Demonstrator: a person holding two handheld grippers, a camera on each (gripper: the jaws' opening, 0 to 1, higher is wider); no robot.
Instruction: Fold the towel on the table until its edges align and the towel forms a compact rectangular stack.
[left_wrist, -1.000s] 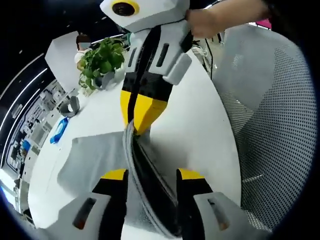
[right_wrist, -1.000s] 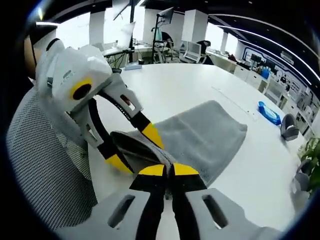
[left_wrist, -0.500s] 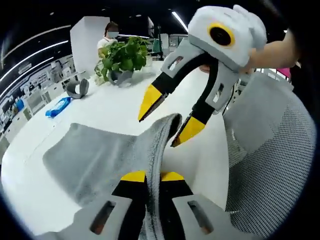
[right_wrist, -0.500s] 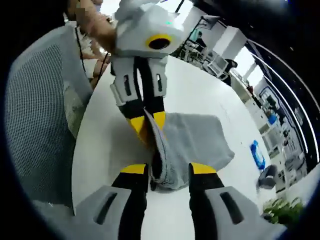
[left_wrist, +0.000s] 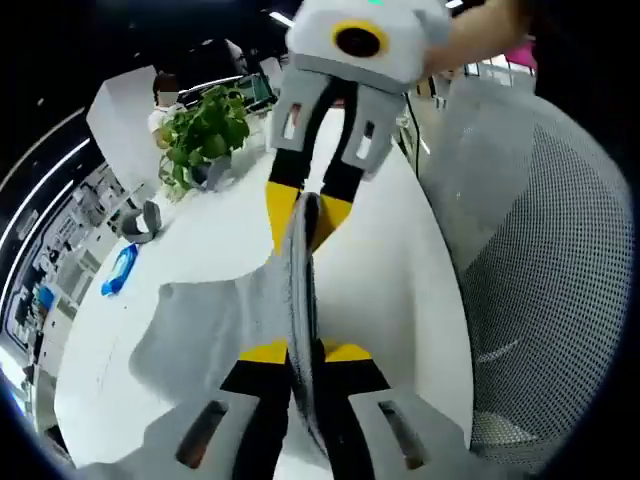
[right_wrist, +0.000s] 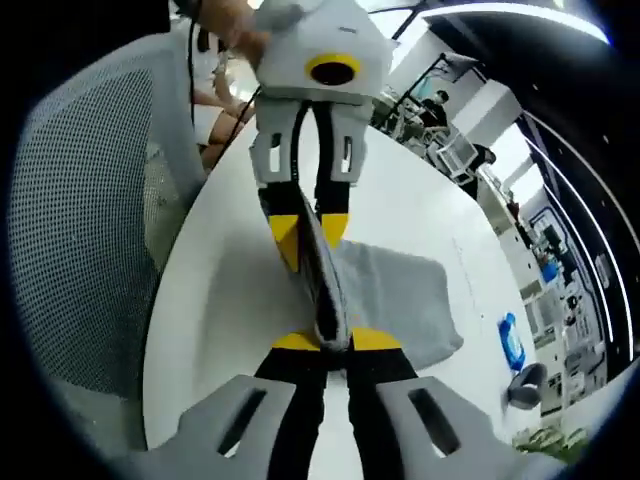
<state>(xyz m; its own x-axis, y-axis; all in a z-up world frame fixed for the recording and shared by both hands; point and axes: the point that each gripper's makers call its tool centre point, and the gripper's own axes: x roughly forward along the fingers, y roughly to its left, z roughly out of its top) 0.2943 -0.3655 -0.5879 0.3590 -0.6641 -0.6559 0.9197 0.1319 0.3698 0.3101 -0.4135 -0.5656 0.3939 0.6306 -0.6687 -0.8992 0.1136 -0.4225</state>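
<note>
Lettering legible nowhere; grey towel (left_wrist: 215, 320) lies on a white table (left_wrist: 390, 270), one edge lifted taut, left gripper (left_wrist: 303, 352) and right gripper (right_wrist: 325, 340) each pinched onto it; mesh chair (left_wrist: 560, 270), potted plant (left_wrist: 200, 130), open-plan office.

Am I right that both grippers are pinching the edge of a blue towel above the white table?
Not quite: the towel is grey, not blue, as the left gripper view shows. The rest holds: the left gripper and right gripper both pinch its edge above the white table.
</note>
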